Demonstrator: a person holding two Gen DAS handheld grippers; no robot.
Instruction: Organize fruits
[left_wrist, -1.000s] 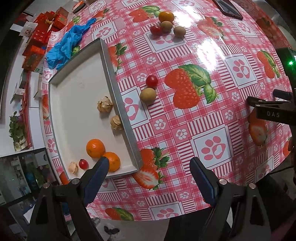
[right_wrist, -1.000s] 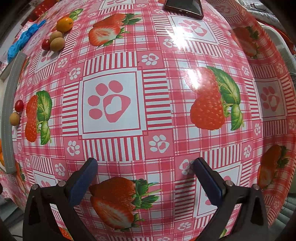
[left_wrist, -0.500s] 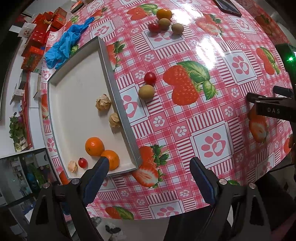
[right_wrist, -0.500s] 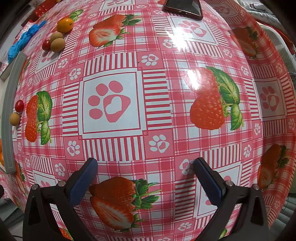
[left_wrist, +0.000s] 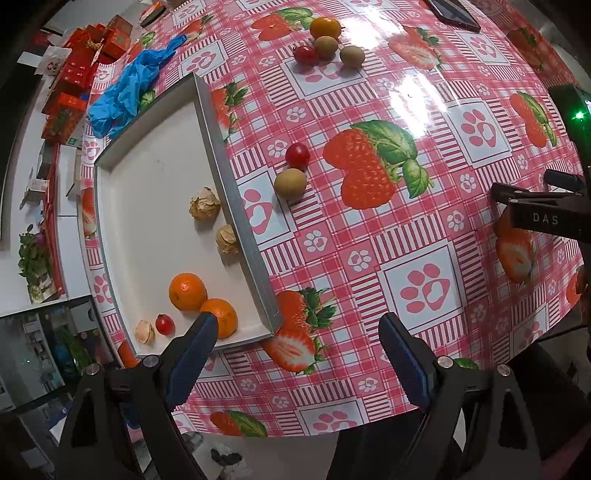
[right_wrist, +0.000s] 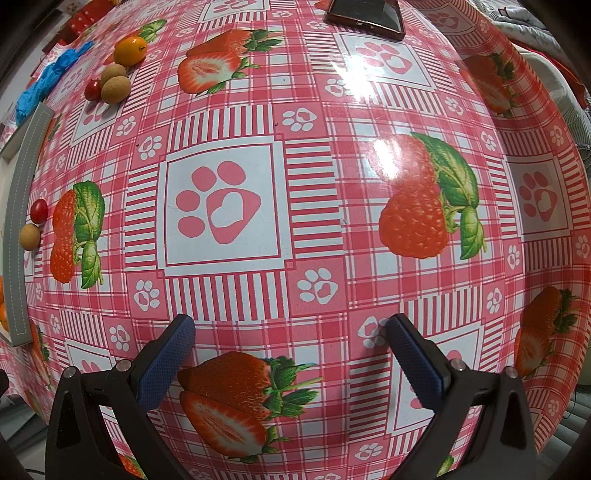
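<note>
A grey tray (left_wrist: 236, 206) lies on the left of the table and holds two oranges (left_wrist: 187, 291), a cherry tomato (left_wrist: 164, 324) and several papery husked fruits (left_wrist: 204, 204). On the cloth beside the tray sit a cherry tomato (left_wrist: 297, 155) and a brown longan (left_wrist: 290, 183); both also show in the right wrist view (right_wrist: 38, 211). At the far side sit an orange kumquat (left_wrist: 325, 27), a tomato (left_wrist: 305, 54) and two longans (left_wrist: 352, 56). My left gripper (left_wrist: 295, 332) is open and empty, high over the table's near edge. My right gripper (right_wrist: 290, 334) is open and empty over the bare cloth.
A blue plastic bag (left_wrist: 125, 96) lies behind the tray. Red boxes (left_wrist: 74, 92) are stacked at the far left. A phone (right_wrist: 364, 16) lies at the table's far edge. The right gripper's body (left_wrist: 543, 214) shows at the right in the left wrist view.
The left gripper has drawn slightly back and up, so the table appears a little farther. The right gripper has barely moved. No fruit has moved.
</note>
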